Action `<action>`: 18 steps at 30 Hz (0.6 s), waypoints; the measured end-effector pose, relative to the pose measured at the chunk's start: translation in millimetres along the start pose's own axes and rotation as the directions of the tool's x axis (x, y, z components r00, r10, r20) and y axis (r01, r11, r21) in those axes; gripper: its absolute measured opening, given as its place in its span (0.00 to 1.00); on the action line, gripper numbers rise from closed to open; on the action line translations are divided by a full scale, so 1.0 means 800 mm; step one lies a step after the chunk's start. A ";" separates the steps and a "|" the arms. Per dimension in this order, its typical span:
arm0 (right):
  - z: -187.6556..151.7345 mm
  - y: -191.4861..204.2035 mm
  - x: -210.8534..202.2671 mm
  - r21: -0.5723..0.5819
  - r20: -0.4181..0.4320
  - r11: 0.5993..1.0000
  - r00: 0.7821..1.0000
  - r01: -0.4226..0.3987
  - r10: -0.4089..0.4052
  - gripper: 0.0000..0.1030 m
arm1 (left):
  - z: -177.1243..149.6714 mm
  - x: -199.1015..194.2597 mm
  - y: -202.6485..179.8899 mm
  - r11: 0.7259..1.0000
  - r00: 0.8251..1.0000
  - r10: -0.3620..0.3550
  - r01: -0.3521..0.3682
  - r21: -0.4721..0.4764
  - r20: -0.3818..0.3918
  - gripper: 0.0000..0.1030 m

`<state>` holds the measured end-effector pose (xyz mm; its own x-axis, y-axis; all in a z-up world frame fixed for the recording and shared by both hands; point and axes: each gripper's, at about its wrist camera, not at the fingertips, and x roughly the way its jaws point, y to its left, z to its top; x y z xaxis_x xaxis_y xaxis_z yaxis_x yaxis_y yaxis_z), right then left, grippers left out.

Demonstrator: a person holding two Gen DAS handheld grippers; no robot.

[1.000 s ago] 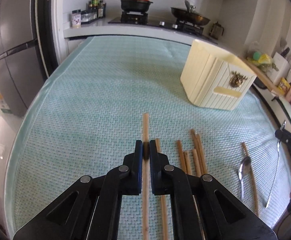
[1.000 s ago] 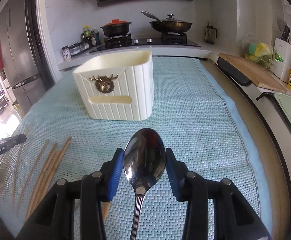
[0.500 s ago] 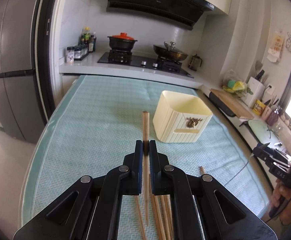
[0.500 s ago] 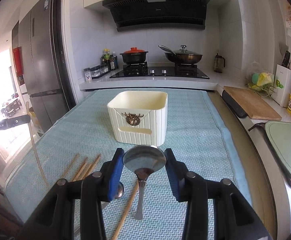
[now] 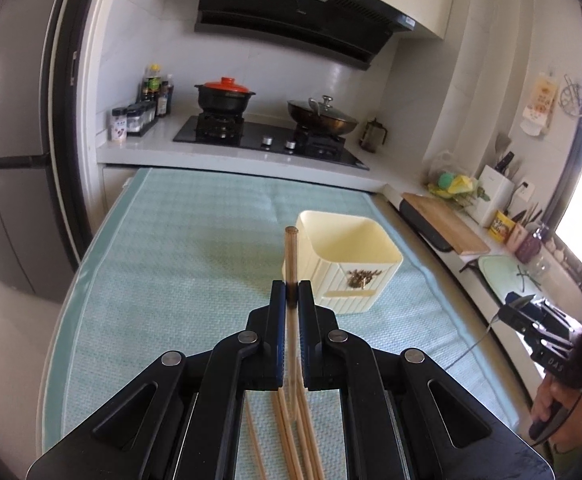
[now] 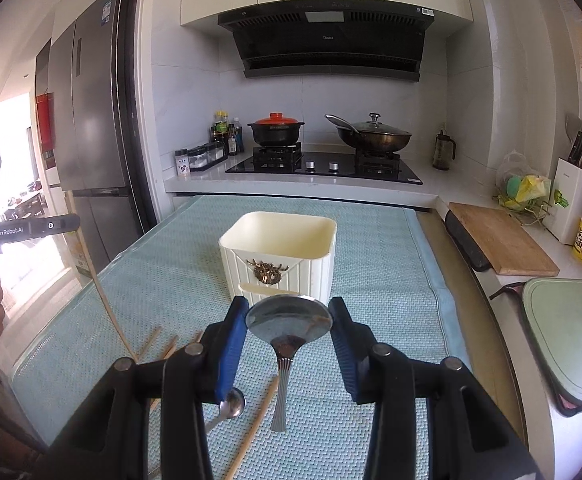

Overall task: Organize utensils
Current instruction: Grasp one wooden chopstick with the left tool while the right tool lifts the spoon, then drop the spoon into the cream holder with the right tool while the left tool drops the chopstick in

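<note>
My left gripper [image 5: 291, 294] is shut on a wooden chopstick [image 5: 290, 256], lifted off the mat, its tip poking out in front of the cream utensil holder [image 5: 347, 264]. More chopsticks [image 5: 291, 436] lie on the mat beneath it. In the right wrist view, my right gripper [image 6: 287, 316] is shut on the bowl of a metal spoon [image 6: 288, 318], whose handle hangs down above the mat. The cream holder [image 6: 279, 260] stands upright and looks empty just beyond it. A second spoon [image 6: 231, 402] and loose chopsticks [image 6: 251, 428] lie on the mat below.
The teal mat [image 6: 375, 248] covers the counter. Behind it is a stove with a red-lidded pot [image 6: 275, 128] and a wok [image 6: 375, 136]. A wooden cutting board [image 6: 499, 244] and a green tray [image 6: 571, 332] lie to the right. The fridge [image 6: 91, 128] stands at left.
Both grippers have risen well above the mat with their loads, the chopstick and the spoon. The views have tilted up, so the holder now sits lower and smaller ahead.
</note>
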<state>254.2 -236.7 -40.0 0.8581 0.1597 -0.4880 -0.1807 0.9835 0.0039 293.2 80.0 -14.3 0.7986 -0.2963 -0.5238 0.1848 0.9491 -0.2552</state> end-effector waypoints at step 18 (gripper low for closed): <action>0.206 -0.008 0.065 -0.054 0.142 0.998 0.989 -0.021 0.029 0.40 | 0.187 0.069 -0.053 0.998 0.991 -0.045 0.039 0.052 0.129 0.04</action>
<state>379.2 -221.1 78.7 0.9120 0.1982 -0.3591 -0.2247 0.9739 -0.0332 415.4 39.3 89.3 0.8567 -0.3229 -0.4022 0.2455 0.9411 -0.2325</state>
